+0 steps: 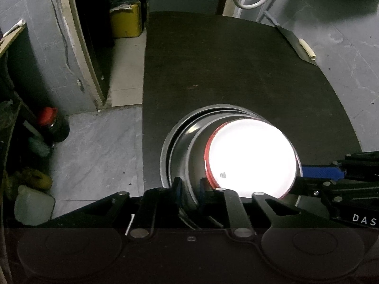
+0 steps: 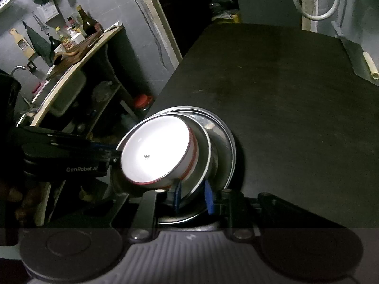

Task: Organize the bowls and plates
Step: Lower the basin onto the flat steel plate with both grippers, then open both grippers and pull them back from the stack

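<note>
A stack of round steel plates (image 1: 180, 142) sat near the front edge of the dark matte table (image 1: 225, 66), with a white red-rimmed bowl (image 1: 251, 158) nested on top. The left gripper (image 1: 190, 189) was clamped narrowly on the stack's near rim. The right gripper (image 2: 193, 196) likewise pinched the plates' edge between its blue fingertips (image 2: 208, 196).

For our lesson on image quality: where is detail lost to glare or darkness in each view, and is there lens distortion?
Left wrist view: the white bowl is blown out, its inside featureless; the black table edges bow, a fisheye effect. Right wrist view: the bowl glares too, though a small mark shows; the lower left is lost in shadow.
</note>
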The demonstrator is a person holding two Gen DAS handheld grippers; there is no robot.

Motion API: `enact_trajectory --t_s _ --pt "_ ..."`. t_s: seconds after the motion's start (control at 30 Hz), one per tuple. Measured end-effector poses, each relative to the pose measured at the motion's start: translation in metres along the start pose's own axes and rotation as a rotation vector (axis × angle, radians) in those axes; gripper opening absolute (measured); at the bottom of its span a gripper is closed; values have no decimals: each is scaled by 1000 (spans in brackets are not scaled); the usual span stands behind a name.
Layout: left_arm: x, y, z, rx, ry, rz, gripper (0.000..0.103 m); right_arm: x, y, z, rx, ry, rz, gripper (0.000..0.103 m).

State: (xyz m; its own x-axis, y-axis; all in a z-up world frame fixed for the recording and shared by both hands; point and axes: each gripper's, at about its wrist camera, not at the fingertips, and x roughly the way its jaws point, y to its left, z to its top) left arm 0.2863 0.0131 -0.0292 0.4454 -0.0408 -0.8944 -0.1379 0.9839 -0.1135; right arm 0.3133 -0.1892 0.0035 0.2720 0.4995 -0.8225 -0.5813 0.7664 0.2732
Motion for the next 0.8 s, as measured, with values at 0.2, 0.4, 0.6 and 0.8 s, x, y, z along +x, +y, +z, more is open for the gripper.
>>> enact_trajectory --t_s 0.2,0.4,0.6,0.8 --pt "-4 2 -1 -1 -8 20 35 -1 7 -4 -4 -10 -35 38" --pt "-12 2 -5 11 -36 50 56 -5 17 -9 -2 -31 -49 52" --pt "-21 3 -10 25 -63 70 71 -11 28 -18 0 -52 -74 60" --pt "-31 1 -17 43 -93 54 83 -18 35 -28 19 -70 -93 63"
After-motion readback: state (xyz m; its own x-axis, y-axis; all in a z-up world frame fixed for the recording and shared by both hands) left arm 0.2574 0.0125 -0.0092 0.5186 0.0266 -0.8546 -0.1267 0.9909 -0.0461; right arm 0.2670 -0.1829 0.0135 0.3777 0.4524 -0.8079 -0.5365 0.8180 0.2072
